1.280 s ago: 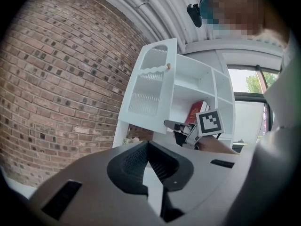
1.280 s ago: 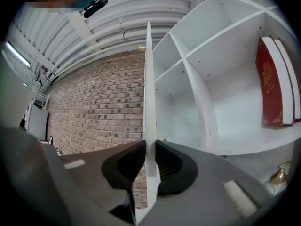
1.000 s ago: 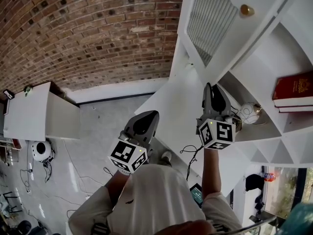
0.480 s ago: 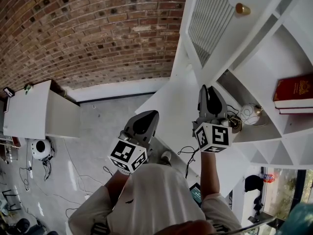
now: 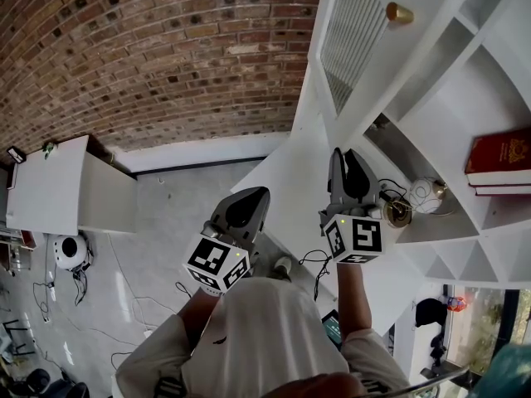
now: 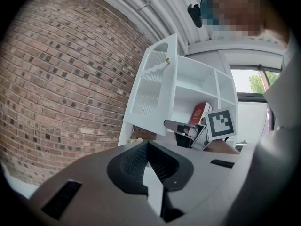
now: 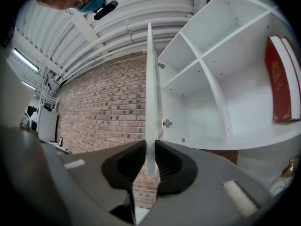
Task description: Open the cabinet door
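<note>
The white cabinet door (image 5: 357, 31) has a ribbed pane and a brass knob (image 5: 399, 12), and it stands swung out from the shelf unit. My right gripper (image 5: 342, 157) is shut on the door's lower free edge. In the right gripper view the door (image 7: 150, 102) shows edge-on, and the right gripper (image 7: 149, 161) has a pad pressed on each face. My left gripper (image 5: 250, 196) hangs level to the left, away from the door. It holds nothing, and in its own view the left gripper (image 6: 149, 147) has its tips together. That view also shows the door (image 6: 153, 86).
The open white shelves (image 5: 465, 98) hold red books (image 5: 498, 156), a round ornament (image 5: 423, 193) and a brass piece (image 5: 397, 212). A brick wall (image 5: 149, 56) lies behind. A low white cabinet (image 5: 58, 189) and cables are on the floor to the left.
The door has swung a little further open, its knob sliding left and up in the head view. My right gripper moved left with the edge. The left gripper stayed put.
</note>
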### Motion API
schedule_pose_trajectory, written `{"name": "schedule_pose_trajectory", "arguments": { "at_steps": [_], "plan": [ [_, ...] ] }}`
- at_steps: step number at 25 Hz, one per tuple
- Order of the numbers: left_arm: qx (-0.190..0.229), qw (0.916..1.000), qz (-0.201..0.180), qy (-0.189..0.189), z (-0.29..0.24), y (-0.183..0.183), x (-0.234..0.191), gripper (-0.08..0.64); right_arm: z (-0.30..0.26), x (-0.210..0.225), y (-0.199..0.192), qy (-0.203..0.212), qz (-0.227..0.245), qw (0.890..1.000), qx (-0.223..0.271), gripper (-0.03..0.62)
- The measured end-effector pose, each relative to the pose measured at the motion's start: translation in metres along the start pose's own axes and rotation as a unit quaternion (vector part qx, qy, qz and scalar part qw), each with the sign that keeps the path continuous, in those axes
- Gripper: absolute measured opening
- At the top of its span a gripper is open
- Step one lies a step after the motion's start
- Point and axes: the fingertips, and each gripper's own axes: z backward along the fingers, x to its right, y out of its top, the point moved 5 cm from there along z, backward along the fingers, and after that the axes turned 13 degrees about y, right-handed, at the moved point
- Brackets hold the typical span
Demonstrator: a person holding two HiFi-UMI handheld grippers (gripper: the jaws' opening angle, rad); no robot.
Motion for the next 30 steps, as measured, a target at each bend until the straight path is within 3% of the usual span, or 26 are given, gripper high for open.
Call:
{"name": "schedule_pose_trajectory", "arguments": {
  "at_steps": [30],
  "plan": [
    [0.004, 0.9997, 0.003, 0.022, 0.014, 0.002, -0.019, 0.009, -0.023, -0.045, -0.004, 0.063, 0.007, 0.998, 0.003, 0.074]
  ]
}}
